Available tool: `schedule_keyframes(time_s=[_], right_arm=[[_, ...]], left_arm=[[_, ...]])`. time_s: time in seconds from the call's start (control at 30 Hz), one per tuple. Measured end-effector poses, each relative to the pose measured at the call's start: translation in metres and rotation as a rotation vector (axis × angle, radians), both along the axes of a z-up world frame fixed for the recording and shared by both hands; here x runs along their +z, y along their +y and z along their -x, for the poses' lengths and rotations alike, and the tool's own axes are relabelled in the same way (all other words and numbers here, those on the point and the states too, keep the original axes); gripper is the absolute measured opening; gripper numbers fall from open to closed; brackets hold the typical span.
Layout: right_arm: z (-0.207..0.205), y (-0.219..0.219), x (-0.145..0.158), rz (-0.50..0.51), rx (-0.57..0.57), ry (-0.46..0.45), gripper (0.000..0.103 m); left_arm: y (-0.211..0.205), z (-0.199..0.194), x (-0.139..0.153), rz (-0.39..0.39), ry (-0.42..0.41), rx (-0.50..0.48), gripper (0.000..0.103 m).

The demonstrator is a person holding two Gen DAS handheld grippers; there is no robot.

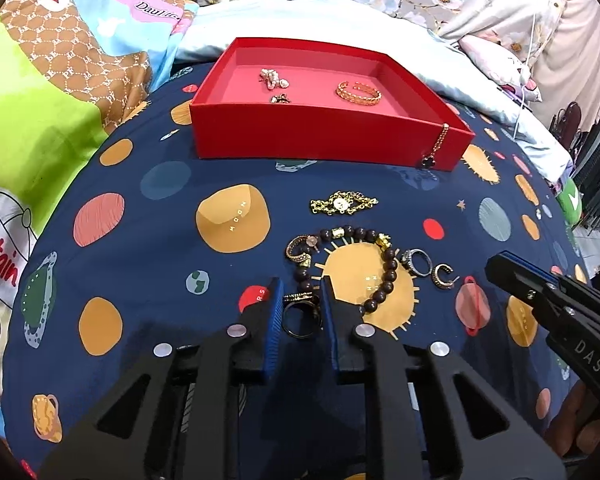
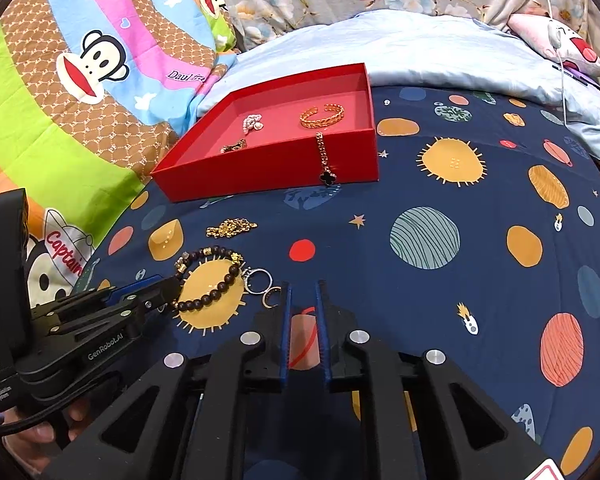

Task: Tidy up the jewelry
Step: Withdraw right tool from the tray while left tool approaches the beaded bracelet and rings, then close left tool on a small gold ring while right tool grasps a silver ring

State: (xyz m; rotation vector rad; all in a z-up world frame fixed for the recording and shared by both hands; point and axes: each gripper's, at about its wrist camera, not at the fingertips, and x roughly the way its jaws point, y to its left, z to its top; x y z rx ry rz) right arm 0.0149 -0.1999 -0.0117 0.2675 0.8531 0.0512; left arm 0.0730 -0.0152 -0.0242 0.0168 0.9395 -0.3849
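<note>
Left wrist view: left gripper pinched narrow around a dark ring on the planet-print sheet, beaded bracelet just beyond, red tray further back.

Right wrist view: right gripper slightly parted, nothing between the pads, small rings just left.

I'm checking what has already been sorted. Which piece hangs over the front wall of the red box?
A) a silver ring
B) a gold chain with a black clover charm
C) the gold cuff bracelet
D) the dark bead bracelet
B: the gold chain with the black clover charm drapes over the red box's front wall, while the gold cuff bracelet lies inside.
</note>
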Motion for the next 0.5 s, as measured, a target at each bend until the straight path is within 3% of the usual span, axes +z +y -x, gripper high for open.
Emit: schedule_keyframes(time_s=[0.5], right_arm=[[-0.018, 0.036, 0.003, -0.004, 0.089, -0.006, 0.028]], left_arm=[[0.052, -0.001, 0.028, 0.044, -0.032, 0.086, 0.018]])
